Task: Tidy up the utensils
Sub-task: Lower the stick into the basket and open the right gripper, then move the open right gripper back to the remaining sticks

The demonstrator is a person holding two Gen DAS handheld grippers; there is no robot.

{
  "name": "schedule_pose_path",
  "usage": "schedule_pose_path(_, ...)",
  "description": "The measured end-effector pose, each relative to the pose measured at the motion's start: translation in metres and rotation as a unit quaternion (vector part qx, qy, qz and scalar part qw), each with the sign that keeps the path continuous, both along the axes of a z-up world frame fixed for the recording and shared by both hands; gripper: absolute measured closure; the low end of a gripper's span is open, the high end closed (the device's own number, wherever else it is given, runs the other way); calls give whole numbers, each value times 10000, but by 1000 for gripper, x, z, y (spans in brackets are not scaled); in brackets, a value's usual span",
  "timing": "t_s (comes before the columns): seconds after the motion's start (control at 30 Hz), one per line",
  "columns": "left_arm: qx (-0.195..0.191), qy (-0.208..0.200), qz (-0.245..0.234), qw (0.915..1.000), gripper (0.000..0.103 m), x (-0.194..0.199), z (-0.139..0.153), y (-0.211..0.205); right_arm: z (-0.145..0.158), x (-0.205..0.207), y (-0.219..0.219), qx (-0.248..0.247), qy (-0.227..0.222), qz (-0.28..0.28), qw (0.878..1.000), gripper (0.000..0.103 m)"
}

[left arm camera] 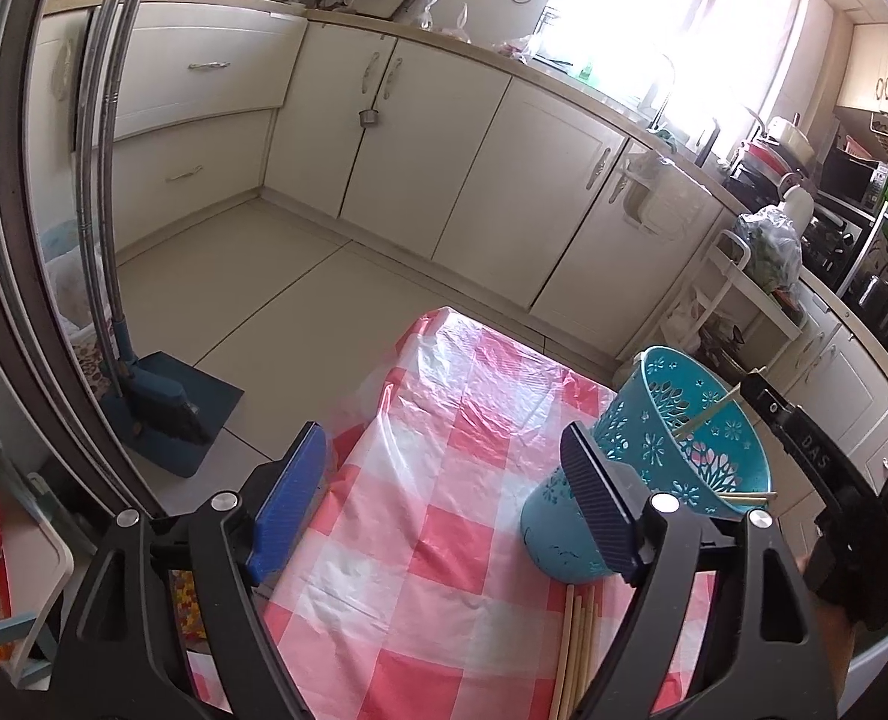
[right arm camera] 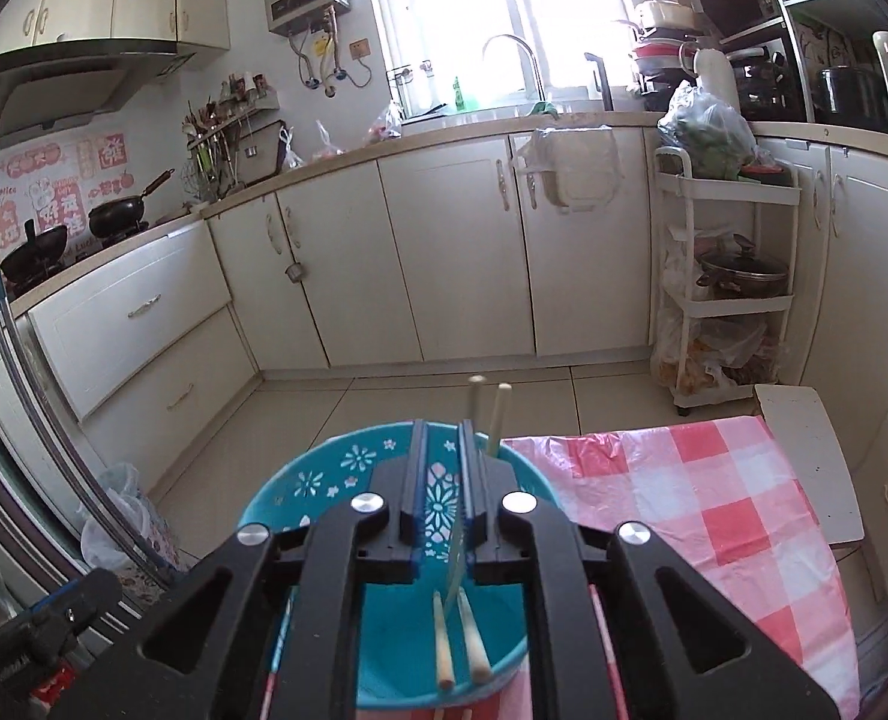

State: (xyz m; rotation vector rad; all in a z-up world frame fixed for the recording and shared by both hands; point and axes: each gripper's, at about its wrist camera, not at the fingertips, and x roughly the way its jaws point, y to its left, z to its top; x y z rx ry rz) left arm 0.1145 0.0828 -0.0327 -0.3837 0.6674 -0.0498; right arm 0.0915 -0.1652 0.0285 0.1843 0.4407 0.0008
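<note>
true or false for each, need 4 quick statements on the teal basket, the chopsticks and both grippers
1. The left gripper is wide open and holds nothing. True.
2. The teal basket lies on the floor. False: it stands on the checked tablecloth.
3. Chopsticks are inside the basket. True.
4. No chopsticks remain on the table. False: loose chopsticks lie on the cloth near the left gripper.

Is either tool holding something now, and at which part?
The left tool is open and holds nothing. The right tool, above the teal basket, may grip chopsticks; the hold cannot be told.
</note>
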Motion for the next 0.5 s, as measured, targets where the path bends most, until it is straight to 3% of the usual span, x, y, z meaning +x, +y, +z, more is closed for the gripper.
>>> schedule_pose_path(0.33, -22, -18, 52, 10000, 23, -3, 3, 3, 16, -78, 6, -187, -513, 179, 9983, 68)
schedule_pose_path(0.5, -10, -36, 86, 10000, 21, -7, 5, 5, -5, -116, 8, -233, -320, 186, 9990, 61)
